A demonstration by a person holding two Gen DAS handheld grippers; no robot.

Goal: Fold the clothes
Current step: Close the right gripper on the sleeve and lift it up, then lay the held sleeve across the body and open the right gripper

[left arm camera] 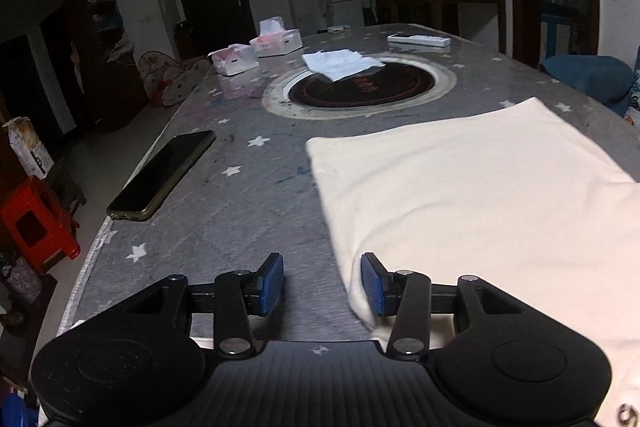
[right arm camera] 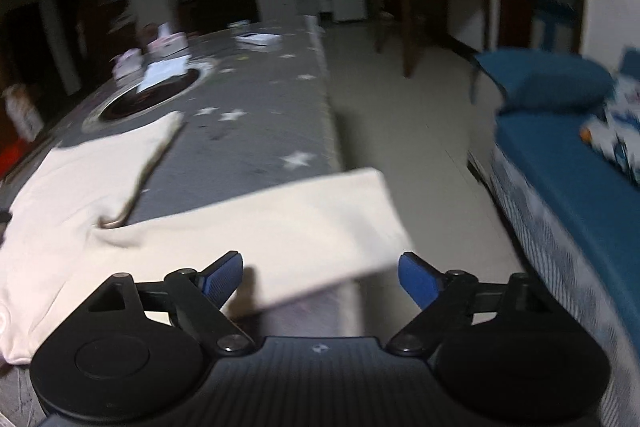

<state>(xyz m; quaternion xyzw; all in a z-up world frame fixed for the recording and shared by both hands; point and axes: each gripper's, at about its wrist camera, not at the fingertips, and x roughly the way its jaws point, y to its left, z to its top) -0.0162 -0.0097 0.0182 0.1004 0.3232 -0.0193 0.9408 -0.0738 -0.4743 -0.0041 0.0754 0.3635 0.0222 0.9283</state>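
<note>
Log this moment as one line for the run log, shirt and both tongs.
cream shirt: flat on table, sleeve overhanging edge | left tongs: open at shirt's edge | right tongs: open above sleeve

Dim indoor room in 2 fisheye views with dark, curved corners. The left wrist view is sharp; a pale cloth [left arm camera: 460,195] looks brightest. The right wrist view is smeared by motion blur, especially the blue bed [right arm camera: 568,163].
</note>
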